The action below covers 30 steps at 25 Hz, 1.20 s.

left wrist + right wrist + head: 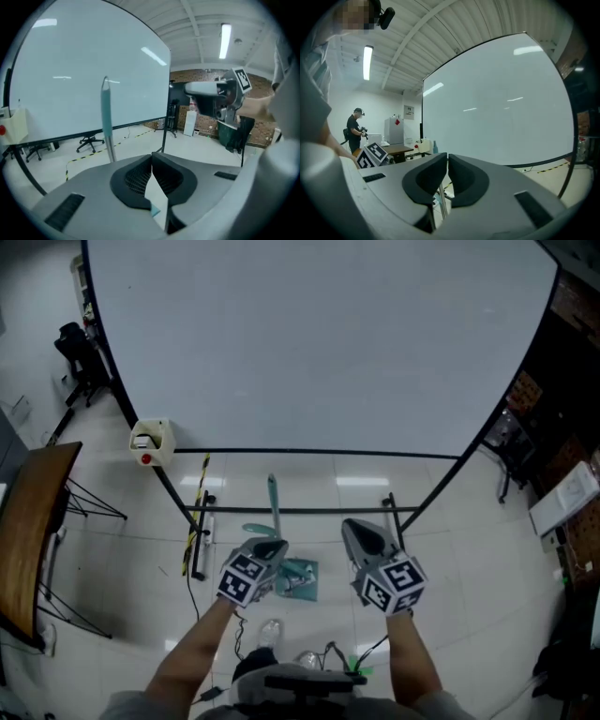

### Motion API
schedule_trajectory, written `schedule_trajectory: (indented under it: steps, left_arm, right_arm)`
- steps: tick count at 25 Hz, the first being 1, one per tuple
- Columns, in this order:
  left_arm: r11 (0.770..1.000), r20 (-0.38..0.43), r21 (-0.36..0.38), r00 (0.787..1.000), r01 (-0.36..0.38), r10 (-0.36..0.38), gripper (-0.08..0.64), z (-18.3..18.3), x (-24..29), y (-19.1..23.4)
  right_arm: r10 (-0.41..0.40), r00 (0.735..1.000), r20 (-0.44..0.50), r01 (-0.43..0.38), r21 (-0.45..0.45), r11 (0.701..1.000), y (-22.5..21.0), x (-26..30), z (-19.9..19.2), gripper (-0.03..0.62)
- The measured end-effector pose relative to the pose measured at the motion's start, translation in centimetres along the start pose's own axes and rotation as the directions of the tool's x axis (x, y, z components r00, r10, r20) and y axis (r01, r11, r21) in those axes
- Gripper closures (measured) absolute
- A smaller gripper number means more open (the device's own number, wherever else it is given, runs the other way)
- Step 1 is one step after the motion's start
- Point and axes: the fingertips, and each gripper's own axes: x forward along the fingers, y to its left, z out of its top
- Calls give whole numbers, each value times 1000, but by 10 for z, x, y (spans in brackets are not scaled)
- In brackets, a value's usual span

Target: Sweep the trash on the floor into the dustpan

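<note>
**While the teal dustpan (302, 579) sits on the floor, nothing is gripped**

Where the head view looks down, the dustpan lies by the whiteboard stand's foot with a teal handle (274, 502) upright beside it. No trash shows clearly.

In the left gripper view, the left hand-held gripper (151, 157) is pressed together, empty.

In the right gripper view, the right hand-held gripper (446, 157) is likewise closed on nothing.

This fits either before the handle is taken or after it is released. Taking it would need spread jaws, squared on the handle.
</note>
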Motion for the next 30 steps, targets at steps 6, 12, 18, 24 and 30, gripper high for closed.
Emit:
schedule_trajectory:
  steps: [6, 12, 18, 24, 30]
  left_arm:
    - [995, 149, 67, 986, 72, -81, 557, 87, -9, -57]
    - [988, 261, 103, 955, 115, -139, 557, 139, -15, -101]
    - [984, 285, 103, 943, 145, -169, 557, 154, -14, -123]
    - [983, 288, 120, 942, 142, -171, 556, 158, -13, -132]
    - [984, 284, 114, 945, 137, -164, 555, 156, -11, -134]
  right_arm:
    - [-49, 999, 6, 49, -17, 999, -3, -42, 16, 592]
    - [-71, 993, 90, 74, -32, 997, -1, -79, 39, 592]
    - [-85, 990, 110, 88, -23, 996, -5, -97, 45, 592]
    - [-93, 988, 120, 96, -22, 995, -8, -106, 43, 592]
    - [-99, 987, 123, 101, -13, 995, -10, -110, 43, 592]
